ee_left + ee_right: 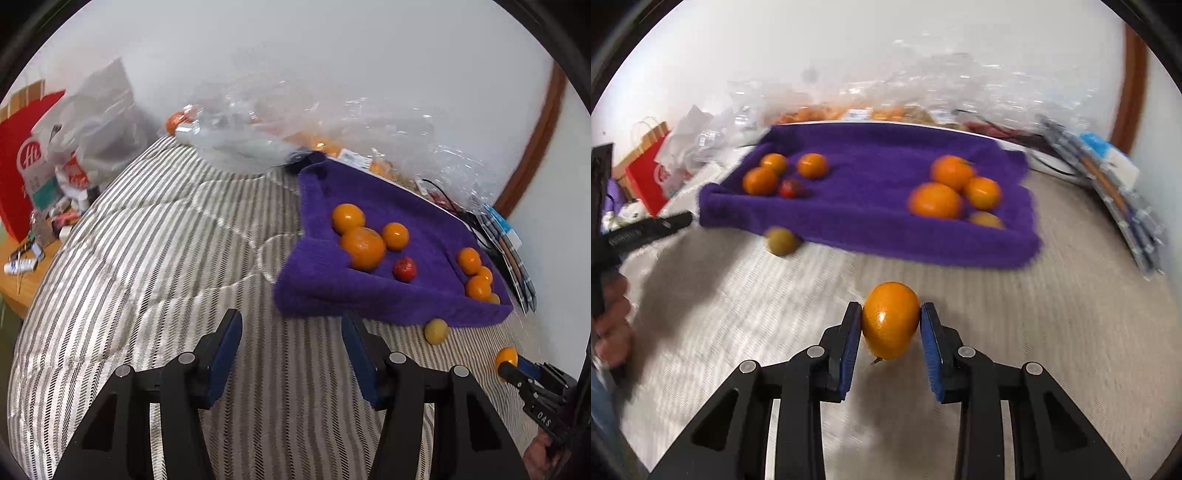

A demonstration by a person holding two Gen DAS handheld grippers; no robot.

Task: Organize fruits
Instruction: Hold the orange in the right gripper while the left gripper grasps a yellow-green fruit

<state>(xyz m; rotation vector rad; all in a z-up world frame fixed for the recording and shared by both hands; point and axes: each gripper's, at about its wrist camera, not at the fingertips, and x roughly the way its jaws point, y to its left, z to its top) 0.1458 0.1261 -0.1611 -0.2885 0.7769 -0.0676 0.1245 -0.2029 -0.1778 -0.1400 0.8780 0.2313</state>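
Observation:
A purple towel (399,206) (879,162) lies on the striped bed cover with two groups of oranges on it, one group (362,247) (761,181) next to a small red fruit (405,268) (790,188), the other (476,273) (938,201) at the opposite end. A yellow-green fruit (436,331) (781,240) lies on the cover at the towel's near edge. My right gripper (891,321) (511,363) is shut on an orange (891,319) (505,357), held above the cover in front of the towel. My left gripper (291,343) is open and empty over the cover.
Crumpled clear plastic bags (258,129) with more oranges lie behind the towel. A red paper bag (18,162) and clutter stand at the left on a wooden surface. Flat packets (1123,206) lie at the right of the towel. The striped cover (147,258) spreads left.

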